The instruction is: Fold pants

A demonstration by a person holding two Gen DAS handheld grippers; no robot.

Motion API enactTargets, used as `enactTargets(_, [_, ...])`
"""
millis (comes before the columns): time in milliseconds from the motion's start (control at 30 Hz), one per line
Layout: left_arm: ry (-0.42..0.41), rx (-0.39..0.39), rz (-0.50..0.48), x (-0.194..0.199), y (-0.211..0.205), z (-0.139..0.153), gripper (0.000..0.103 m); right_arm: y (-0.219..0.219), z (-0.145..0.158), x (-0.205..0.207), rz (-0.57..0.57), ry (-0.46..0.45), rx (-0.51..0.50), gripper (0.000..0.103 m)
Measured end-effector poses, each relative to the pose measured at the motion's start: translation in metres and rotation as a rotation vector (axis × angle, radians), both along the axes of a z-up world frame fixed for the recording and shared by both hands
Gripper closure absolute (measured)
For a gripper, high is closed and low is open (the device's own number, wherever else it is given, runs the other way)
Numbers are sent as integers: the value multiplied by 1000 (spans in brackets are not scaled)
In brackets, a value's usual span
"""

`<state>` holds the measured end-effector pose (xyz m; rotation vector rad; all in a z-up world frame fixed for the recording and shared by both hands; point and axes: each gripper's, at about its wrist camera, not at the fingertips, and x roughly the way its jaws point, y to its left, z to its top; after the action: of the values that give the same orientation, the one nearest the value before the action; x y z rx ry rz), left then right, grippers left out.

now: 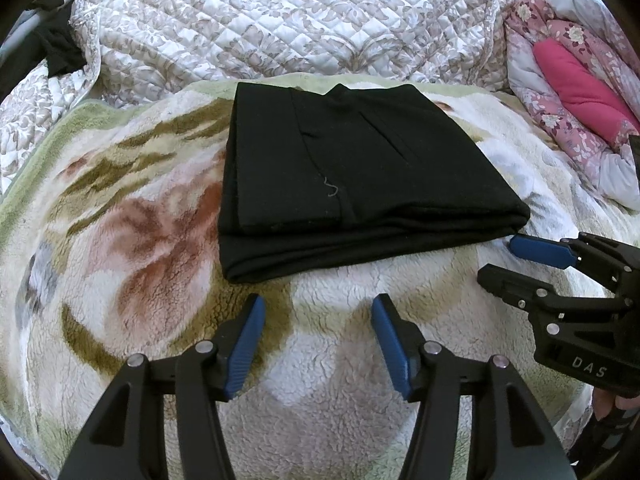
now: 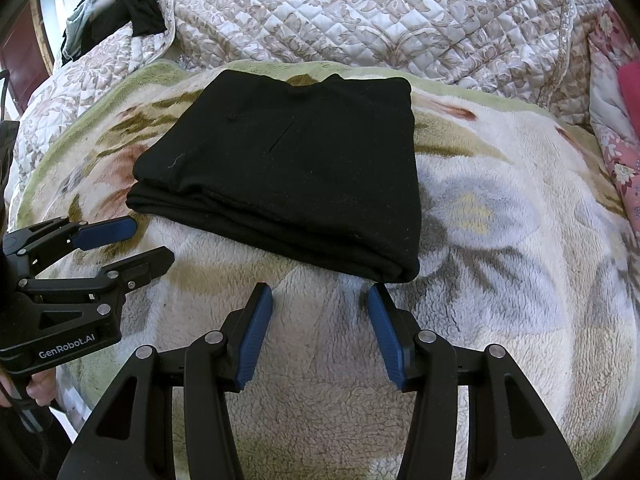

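The black pants (image 1: 348, 168) lie folded in a thick rectangular stack on a fleece blanket (image 1: 152, 240); they also show in the right wrist view (image 2: 296, 176). My left gripper (image 1: 318, 312) is open and empty, just short of the stack's near edge. It also shows at the left of the right wrist view (image 2: 150, 240). My right gripper (image 2: 320, 300) is open and empty, close to the stack's near right corner. It also shows at the right of the left wrist view (image 1: 498, 258).
A quilted floral bedspread (image 1: 280, 16) is bunched behind the blanket. A pink flowered quilt with a magenta pillow (image 1: 580, 92) lies at the right. Dark clothes (image 2: 136, 8) hang at the far left.
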<state>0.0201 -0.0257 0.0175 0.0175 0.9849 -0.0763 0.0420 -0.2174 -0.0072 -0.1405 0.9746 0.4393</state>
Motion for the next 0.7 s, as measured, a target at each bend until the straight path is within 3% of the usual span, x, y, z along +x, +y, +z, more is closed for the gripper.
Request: enactTargets(700, [2,8,-5,0,1,-1,43,0,-1,-1,-1,-2,-3,52])
